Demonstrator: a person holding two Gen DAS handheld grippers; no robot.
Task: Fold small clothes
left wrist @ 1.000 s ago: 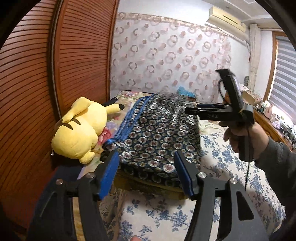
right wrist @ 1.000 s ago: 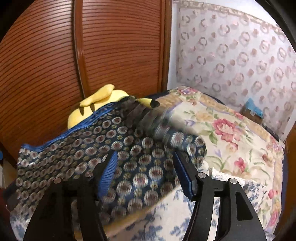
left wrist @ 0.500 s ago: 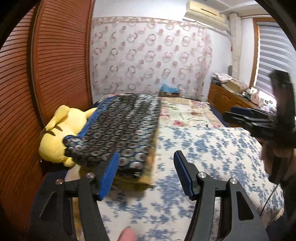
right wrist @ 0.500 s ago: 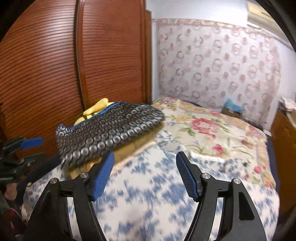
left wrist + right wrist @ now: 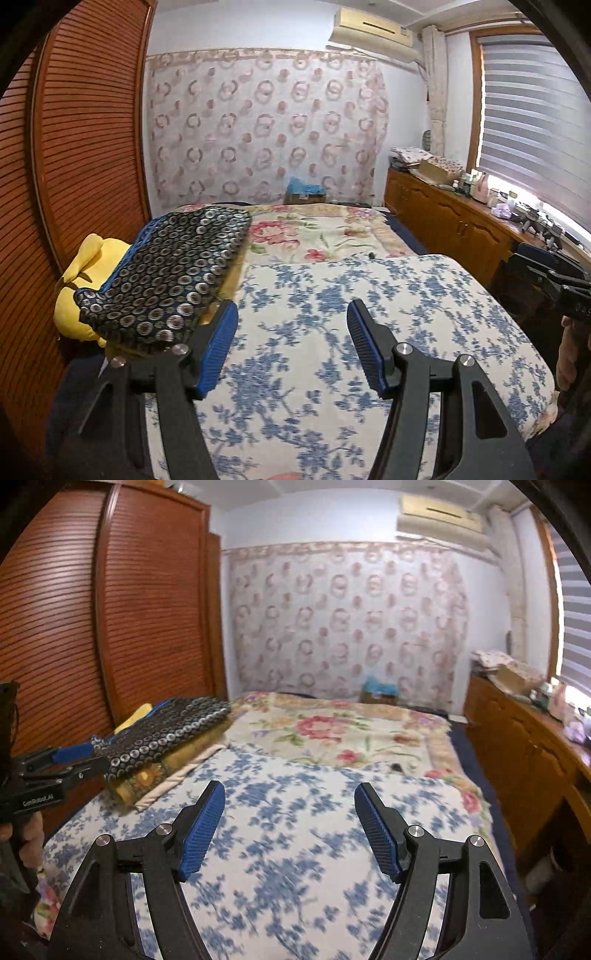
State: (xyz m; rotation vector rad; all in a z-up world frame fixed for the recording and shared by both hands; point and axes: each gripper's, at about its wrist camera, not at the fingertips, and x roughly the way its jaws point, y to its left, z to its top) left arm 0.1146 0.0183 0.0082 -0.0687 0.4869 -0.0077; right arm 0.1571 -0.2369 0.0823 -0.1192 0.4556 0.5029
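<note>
Both tools, left tool point(image 5: 291, 345) and right tool point(image 5: 290, 825), had withdrawn spread and empty; we judged the folded garment point(image 5: 166, 280) stacked, fold complete.

Dark ring-patterned garment point(image 5: 173, 273) – blue-flowered white cover point(image 5: 351, 325) – yellow plush point(image 5: 79, 280).
</note>
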